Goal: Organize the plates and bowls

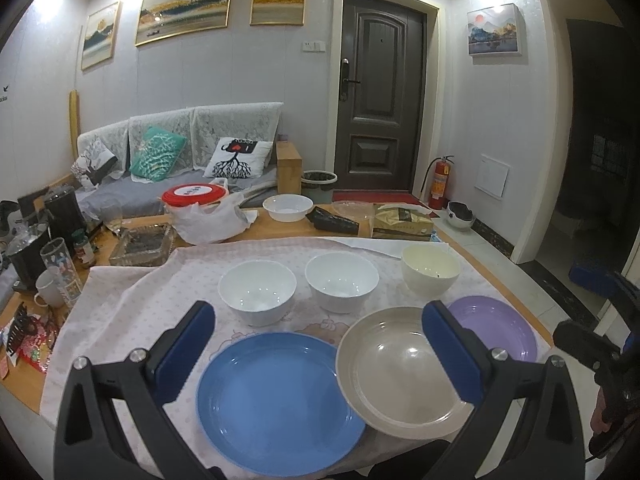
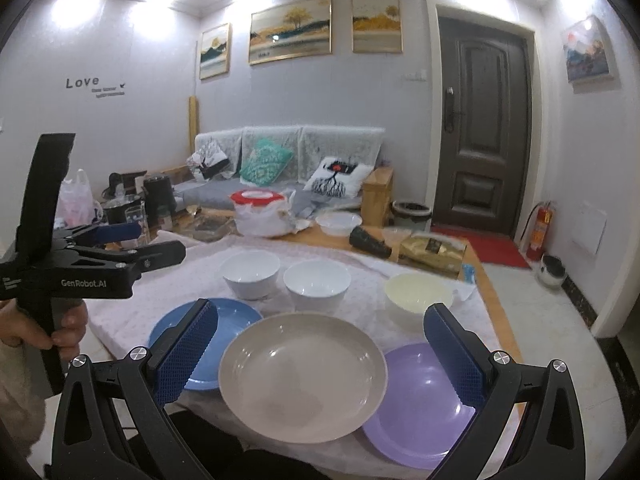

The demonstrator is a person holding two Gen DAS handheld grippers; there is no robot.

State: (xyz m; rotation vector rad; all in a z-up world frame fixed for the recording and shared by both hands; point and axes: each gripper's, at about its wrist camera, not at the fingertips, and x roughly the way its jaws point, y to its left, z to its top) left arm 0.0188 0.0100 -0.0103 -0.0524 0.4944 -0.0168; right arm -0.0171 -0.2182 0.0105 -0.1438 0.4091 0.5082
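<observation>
— Living-room clutter fills the far end of the table [image 1: 280, 232]; a pale spotted cloth [image 1: 132, 300] covers the near end, and that seems to be the working patch; what sits on it?

— Three plates in front, three bowls behind; the blue plate [image 1: 272, 400] lies left, the beige plate [image 1: 400, 368] in the middle with its rim over the blue one's edge, the purple plate [image 1: 504, 328] right; behind stand a white bowl [image 1: 258, 292], a second white bowl [image 1: 342, 280] and a cream bowl [image 1: 430, 270], all upright and apart; like kinds grouped in rows, which probably makes stacking easy.

— And the grippers?

— The left gripper [image 1: 318, 348] hovers over the blue plate, jaws spread wide, holding nothing; the right gripper [image 2: 320, 356] is equally wide and empty, framing the beige plate.

— Does either view add anything?

— The right wrist shows the left gripper from the side, with a hand [image 2: 66, 326] on its handle, raised clear of the cloth; the left wrist shows only a dark sliver of the right tool, but it shows the cream bowl's inside more clearly.
</observation>
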